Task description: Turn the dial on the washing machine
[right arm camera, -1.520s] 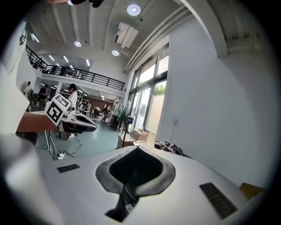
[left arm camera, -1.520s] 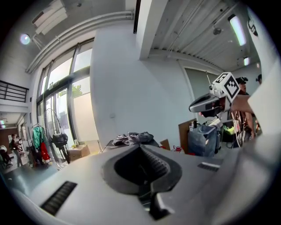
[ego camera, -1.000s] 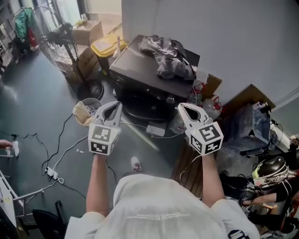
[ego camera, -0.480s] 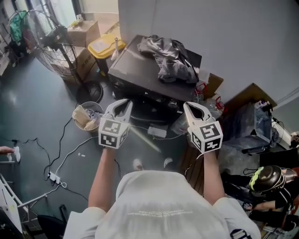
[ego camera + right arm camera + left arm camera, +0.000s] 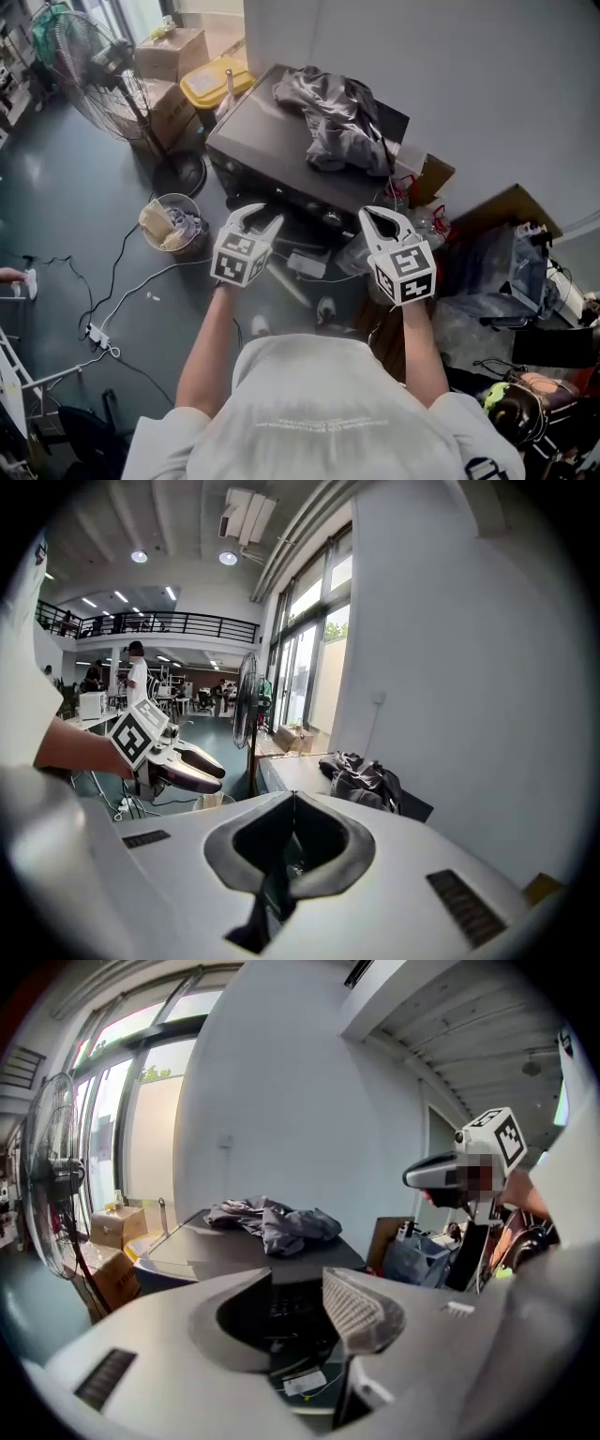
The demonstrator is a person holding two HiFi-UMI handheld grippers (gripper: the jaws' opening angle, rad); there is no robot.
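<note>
Black washing machine: just ahead of both grippers, front panel toward them; dial too small to make out | left gripper: jaws opening, nothing between them, short of the panel | right gripper: jaws together, empty, level with the left | grey clothes: atop the machine, beyond both grippers
</note>
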